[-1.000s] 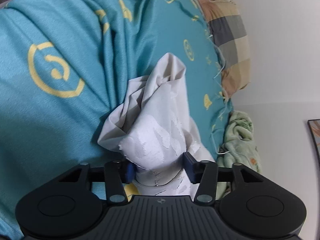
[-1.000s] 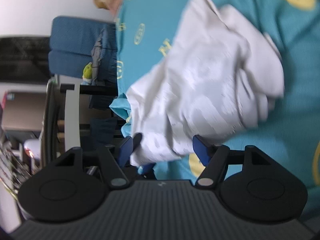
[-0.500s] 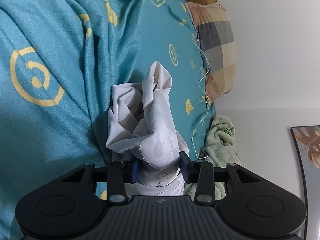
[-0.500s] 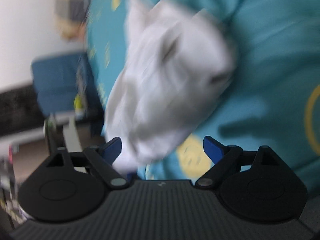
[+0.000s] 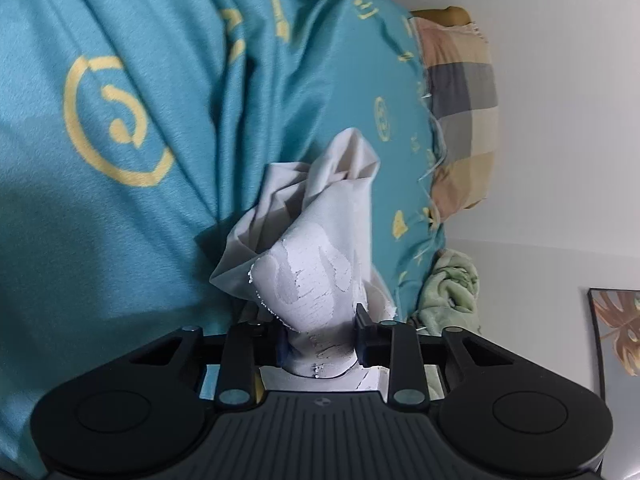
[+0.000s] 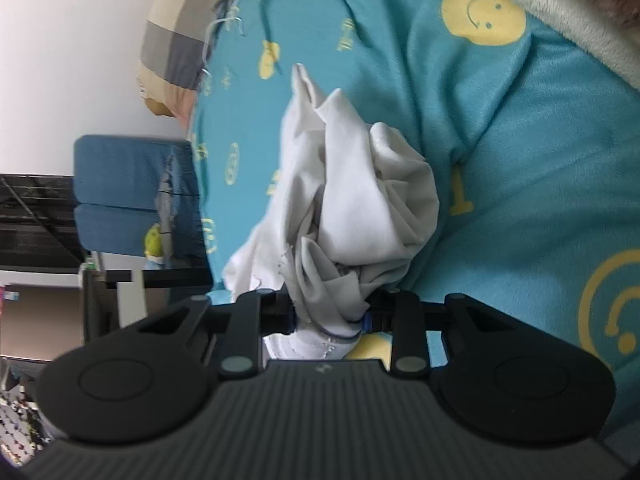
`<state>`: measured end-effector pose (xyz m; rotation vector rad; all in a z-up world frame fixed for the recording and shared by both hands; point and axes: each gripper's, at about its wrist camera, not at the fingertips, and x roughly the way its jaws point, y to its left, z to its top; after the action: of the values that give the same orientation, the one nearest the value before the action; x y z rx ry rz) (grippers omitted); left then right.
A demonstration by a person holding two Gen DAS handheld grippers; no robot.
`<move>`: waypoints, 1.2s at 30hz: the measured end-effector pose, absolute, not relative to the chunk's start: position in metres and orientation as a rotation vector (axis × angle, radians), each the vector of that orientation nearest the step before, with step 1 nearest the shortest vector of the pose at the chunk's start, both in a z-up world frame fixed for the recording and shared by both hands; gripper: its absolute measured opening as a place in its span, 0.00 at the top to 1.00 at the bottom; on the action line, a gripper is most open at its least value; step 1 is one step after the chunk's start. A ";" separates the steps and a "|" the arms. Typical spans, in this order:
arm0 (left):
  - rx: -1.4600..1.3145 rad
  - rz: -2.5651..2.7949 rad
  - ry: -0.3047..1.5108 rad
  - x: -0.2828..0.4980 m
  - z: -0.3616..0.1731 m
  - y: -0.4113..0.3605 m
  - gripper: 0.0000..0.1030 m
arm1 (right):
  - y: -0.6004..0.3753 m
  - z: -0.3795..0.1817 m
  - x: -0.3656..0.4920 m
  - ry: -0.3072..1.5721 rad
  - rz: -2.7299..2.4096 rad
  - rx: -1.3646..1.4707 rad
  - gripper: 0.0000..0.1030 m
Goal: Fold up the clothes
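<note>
So you've got both claws on the white garment (image 5: 320,248) now. A second ago your right gripper (image 6: 330,320) was gaping wide with the cloth only loosely in front of it; now its jaws are closing and there's a bunched wad of fabric pinched right between them. Your left gripper (image 5: 320,340) has been on it the whole time, opened up a little half a second back, and its jaws are closing again too, narrow, with the cracked white print section of the garment squeezed between the pads.

What that means for the fold, I'd guess: you're at the "grab two points and spread it" stage, nothing's actually folded yet. The garment is one crumpled lump, and both grips look like fistfuls of bunched cloth rather than clean corners or shoulders, so when you pull apart you might get a twisted mess instead of a flat sheet. May need a regrip.

Where it is: sitting on the teal bedspread (image 5: 120,240) with the yellow smiley and doodle prints, fairly near the edge of the bed, on the side where the checked pillow (image 5: 460,100) lies. The bedspread itself is pretty rumpled, so not the flattest surface to work on.

Room stuff: a pale green blanket (image 5: 452,284) wadded just beside the bed's edge, a leaf-print picture (image 5: 616,328) on the white wall, and in the right view a blue chair (image 6: 128,192) off past the bed.
</note>
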<state>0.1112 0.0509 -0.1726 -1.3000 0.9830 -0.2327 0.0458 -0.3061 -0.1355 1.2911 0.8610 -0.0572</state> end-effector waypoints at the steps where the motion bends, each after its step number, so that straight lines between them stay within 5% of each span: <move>1: -1.309 -0.244 0.978 0.107 -0.167 0.052 0.71 | -0.306 -0.130 0.042 0.851 -0.052 1.293 0.70; 15: -1.238 -0.412 1.003 0.039 -0.046 -0.011 0.72 | -0.352 -0.044 -0.059 0.664 -0.056 1.420 0.70; 28: -1.108 -0.807 1.034 0.124 0.064 -0.299 0.72 | -0.565 0.112 -0.068 0.304 -0.250 1.266 0.70; 36: -0.980 -1.007 1.022 0.139 0.026 -0.431 0.72 | -0.666 0.118 -0.086 0.222 -0.352 1.080 0.70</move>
<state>0.1389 -0.4310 0.0256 -0.9796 1.0224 -1.0068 -0.0864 -0.6663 0.1178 1.0797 0.2222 -0.3517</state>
